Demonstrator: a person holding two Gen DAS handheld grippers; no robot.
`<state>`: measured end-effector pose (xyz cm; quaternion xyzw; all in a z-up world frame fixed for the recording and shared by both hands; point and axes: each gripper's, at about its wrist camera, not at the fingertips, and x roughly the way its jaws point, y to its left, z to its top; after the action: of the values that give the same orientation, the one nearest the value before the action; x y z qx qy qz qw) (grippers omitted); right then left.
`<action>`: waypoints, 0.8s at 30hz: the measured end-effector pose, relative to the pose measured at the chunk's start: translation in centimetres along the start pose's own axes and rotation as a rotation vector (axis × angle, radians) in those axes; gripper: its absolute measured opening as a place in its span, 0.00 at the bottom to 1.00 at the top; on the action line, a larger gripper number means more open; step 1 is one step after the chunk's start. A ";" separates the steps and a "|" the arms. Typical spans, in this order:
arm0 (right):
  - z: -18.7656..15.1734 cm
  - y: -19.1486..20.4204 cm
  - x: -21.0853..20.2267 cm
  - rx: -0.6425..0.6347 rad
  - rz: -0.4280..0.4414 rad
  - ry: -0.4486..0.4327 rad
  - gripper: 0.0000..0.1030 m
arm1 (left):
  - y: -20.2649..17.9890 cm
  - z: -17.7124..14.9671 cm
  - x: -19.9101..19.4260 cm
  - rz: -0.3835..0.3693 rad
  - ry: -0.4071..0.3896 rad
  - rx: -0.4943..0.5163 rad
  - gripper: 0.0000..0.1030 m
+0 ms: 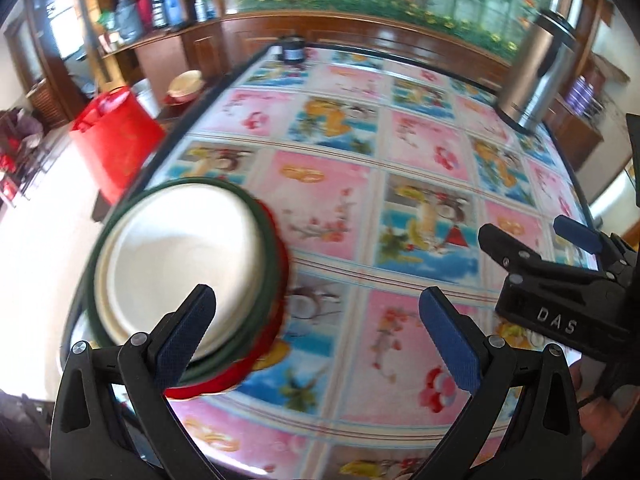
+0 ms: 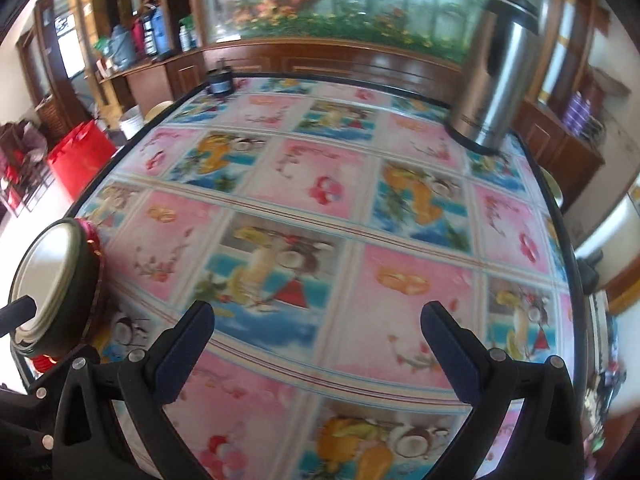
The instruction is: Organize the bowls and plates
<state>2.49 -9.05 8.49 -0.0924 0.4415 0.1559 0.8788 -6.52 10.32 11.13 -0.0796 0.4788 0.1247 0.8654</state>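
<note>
A stack of dishes rests near the table's left edge: a white bowl [image 1: 180, 256] nested in a green-rimmed plate [image 1: 262, 312], with a red plate [image 1: 200, 390] underneath. My left gripper [image 1: 318, 312] is open just right of the stack, and its left finger overlaps the bowl's near rim in the image. In the right wrist view the same stack [image 2: 52, 276] lies at the far left. My right gripper [image 2: 318, 324] hangs open above bare tablecloth, nothing between its fingers. In the left wrist view, that right gripper [image 1: 532, 232] reaches in from the right.
The table [image 2: 320, 184] wears a bright fruit-patterned cloth. A steel thermos jug [image 2: 492, 76] stands at its far right, a small dark jar [image 2: 220, 82] at the far left corner. A red bag [image 1: 116, 140] sits on the floor to the left. Wooden cabinets line the back.
</note>
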 end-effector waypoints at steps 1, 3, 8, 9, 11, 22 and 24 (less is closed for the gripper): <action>0.2 0.6 0.0 -0.012 0.015 -0.003 1.00 | 0.5 0.1 -0.3 0.004 -0.007 -0.010 1.00; 0.7 2.0 -0.1 -0.036 0.044 -0.009 1.00 | 1.5 0.2 -0.7 0.027 -0.019 -0.030 1.00; 1.6 5.1 0.0 -0.111 0.077 -0.014 1.00 | 3.8 0.4 -1.0 0.067 -0.021 -0.080 1.00; 1.8 5.6 0.1 -0.118 0.073 -0.013 1.00 | 4.4 0.4 -1.0 0.076 -0.017 -0.093 1.00; 2.1 6.5 0.5 -0.138 0.089 -0.003 1.00 | 5.4 0.2 -1.2 0.086 -0.015 -0.113 1.00; 2.6 11.5 0.9 -0.272 0.104 0.001 1.00 | 9.2 -0.6 -1.3 0.129 -0.012 -0.202 1.00; 2.7 12.0 1.0 -0.289 0.100 0.000 0.99 | 9.4 -0.7 -1.3 0.135 -0.012 -0.205 1.00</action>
<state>0.80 3.12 8.95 -0.1958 0.4187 0.2616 0.8473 -10.45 18.93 11.68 -0.1346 0.4627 0.2315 0.8451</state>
